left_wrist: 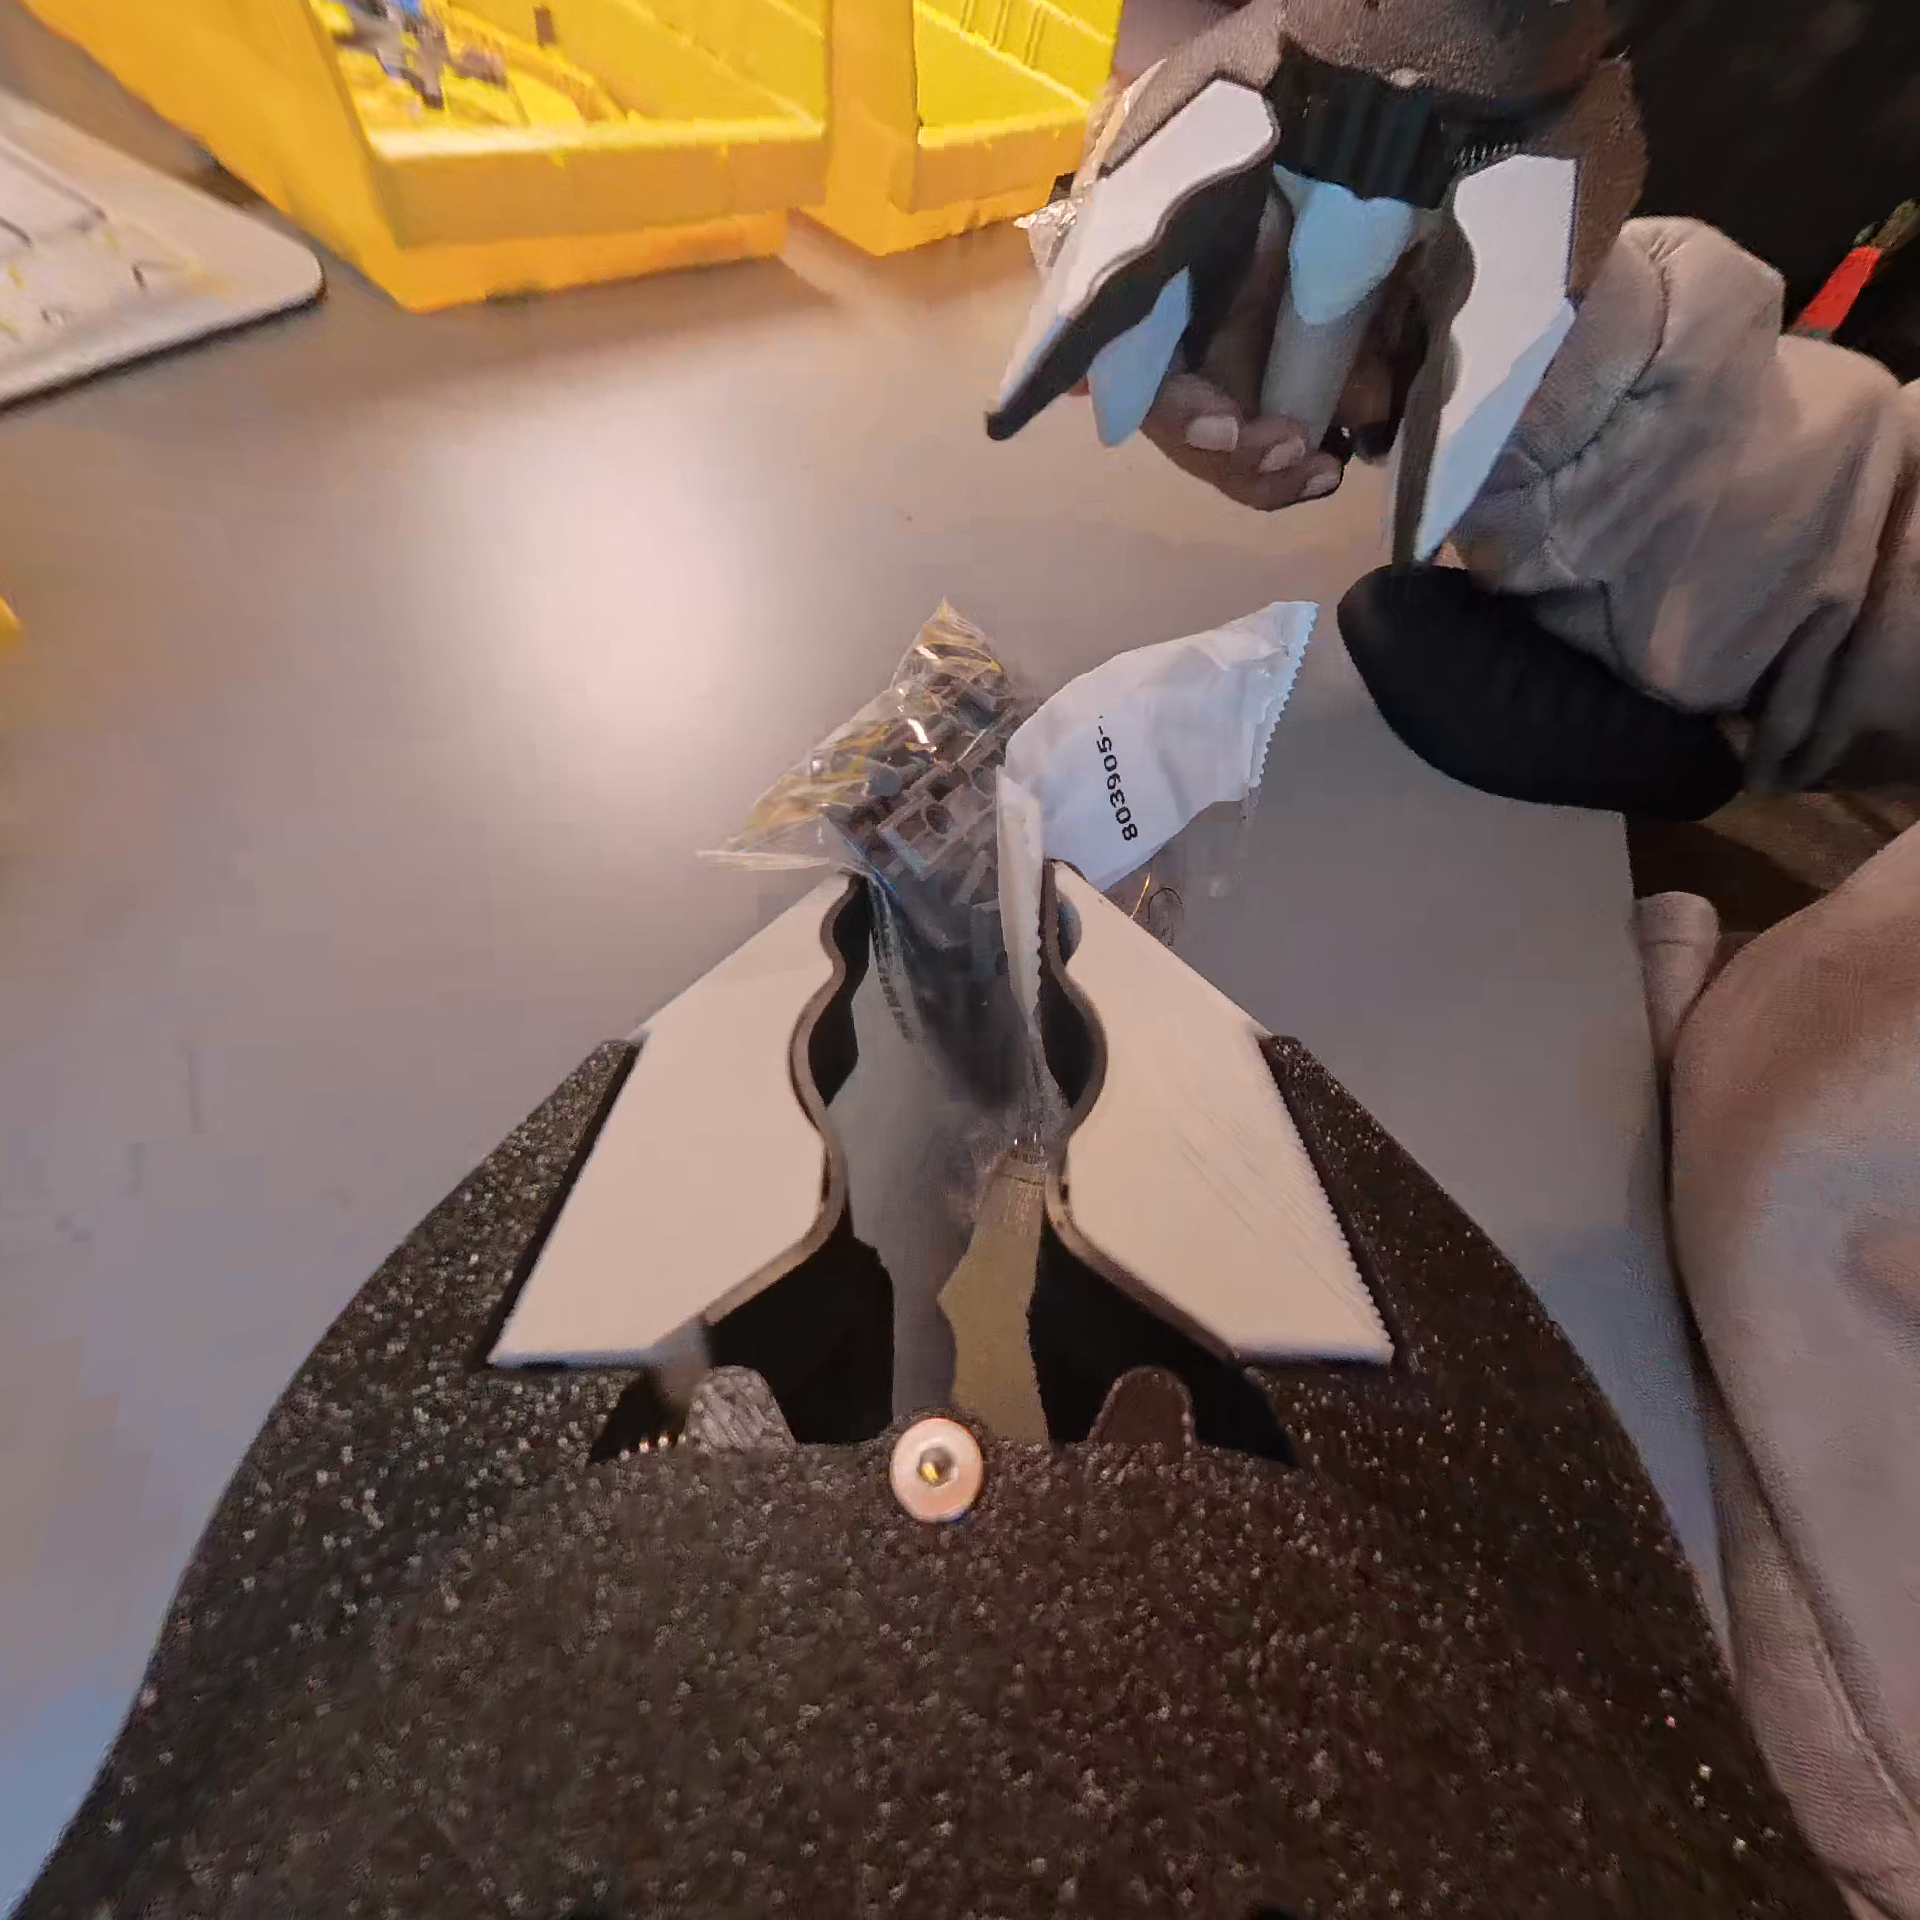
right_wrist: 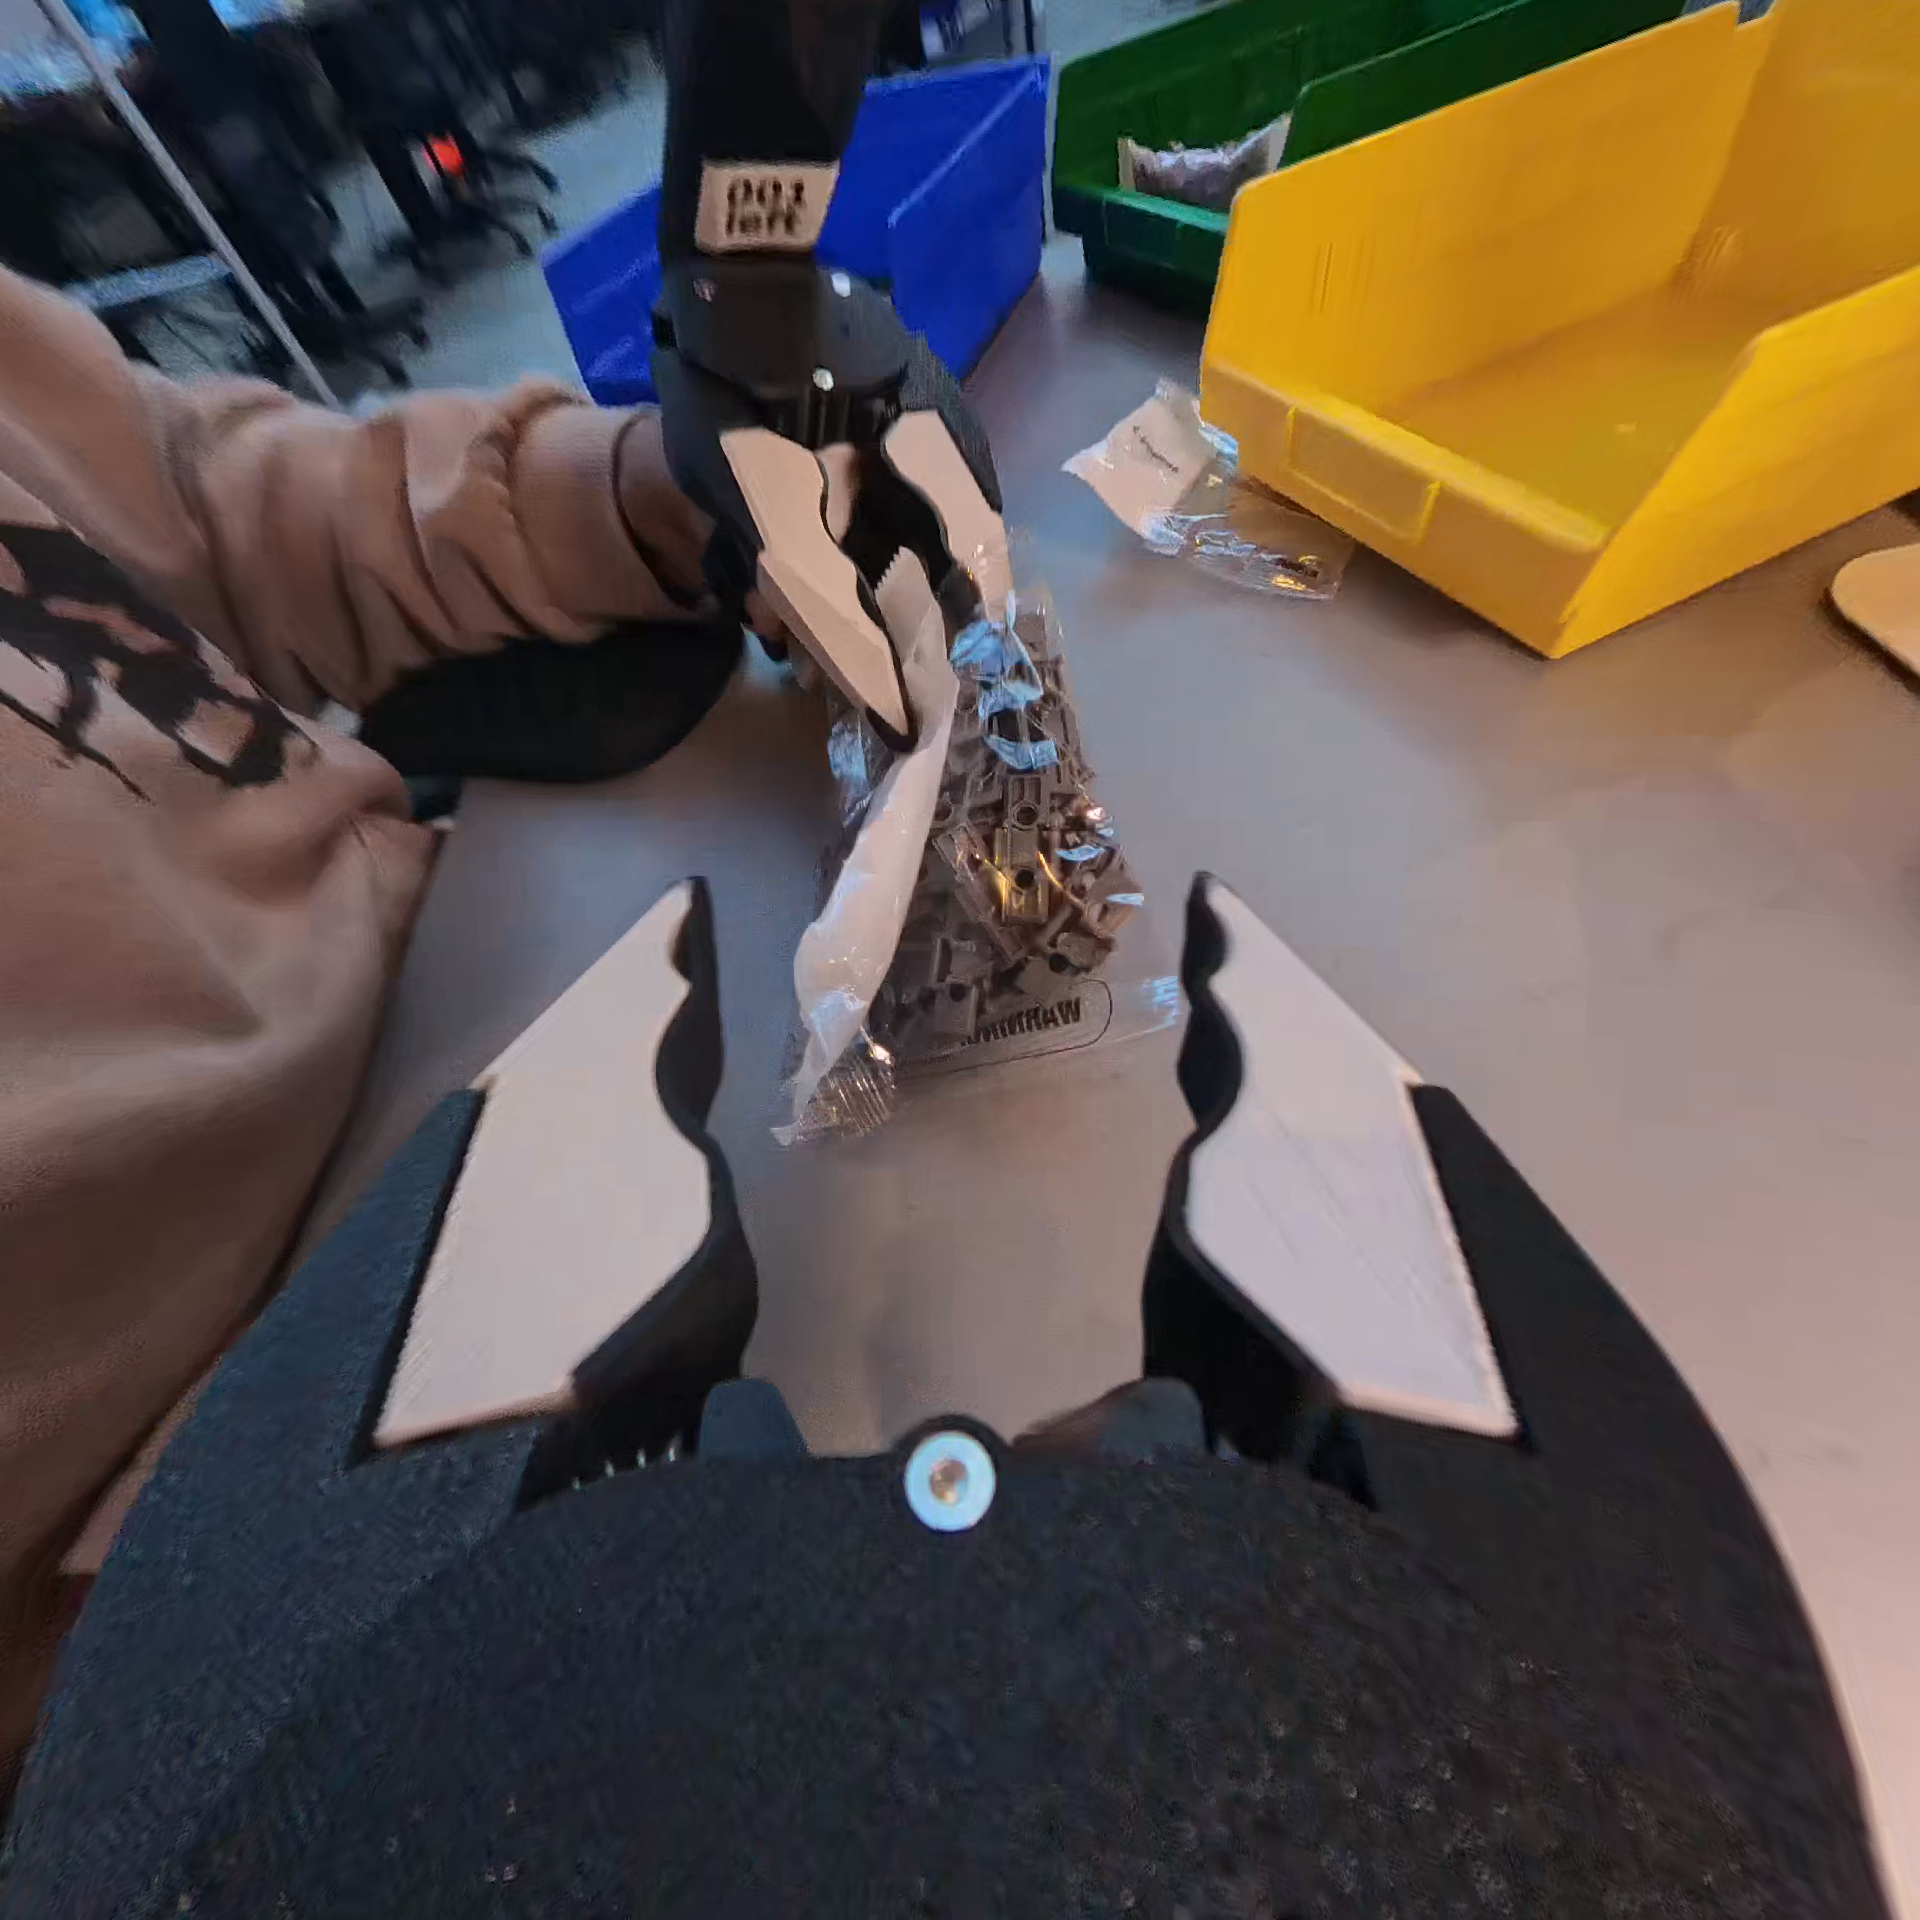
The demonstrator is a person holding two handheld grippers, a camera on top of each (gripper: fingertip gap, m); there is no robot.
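Grey table [right_wrist: 1455, 883], left claw [left_wrist: 951, 894] clamped on clear parts bag [right_wrist: 997, 883], right claw [right_wrist: 951, 894] wide, empty.

the left tool [left_wrist: 951, 883] has its fingers drawn close, pinching. the right tool [right_wrist: 951, 894] hangs with fingers spread wide, gripping nothing. tan sleeves [right_wrist: 312, 520] cover both forearms; a hand [left_wrist: 1247, 447] wraps the right tool's handle.

A clear bag [right_wrist: 977, 883] full of small grey bricks hangs tilted above the grey table. The left gripper [left_wrist: 951, 883] pinches its white top.
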